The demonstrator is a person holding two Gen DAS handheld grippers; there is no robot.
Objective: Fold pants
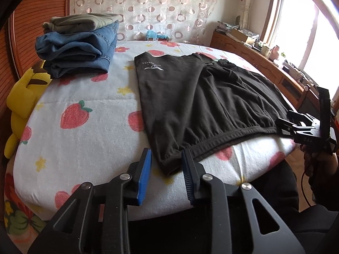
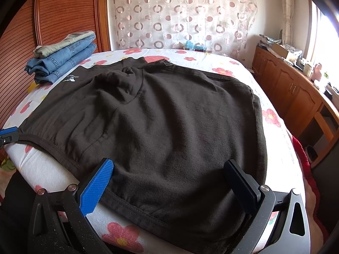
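Where the white bedspread printed with red strawberries and flowers (image 1: 89,97) curves down at its near edge, we see the dark brown knit pants (image 1: 201,97) lying flat, their waistband running along that edge and their legs reaching toward the far side of the bed. Our left gripper (image 1: 167,165) sits at the near left corner of the pants, its blue-padded fingers (image 1: 145,169) narrowly parted with the waistband corner between them; the pads do not appear to press the cloth. Our right gripper (image 2: 169,182) stands wide open over the waistband's right part, its pads well apart and holding nothing, cloth lying loose between them. At the far left corner of the bed rests a stack of folded blue denim jeans topped by an olive garment (image 1: 78,44). A yellow plush toy (image 1: 23,105) leans off the left edge.
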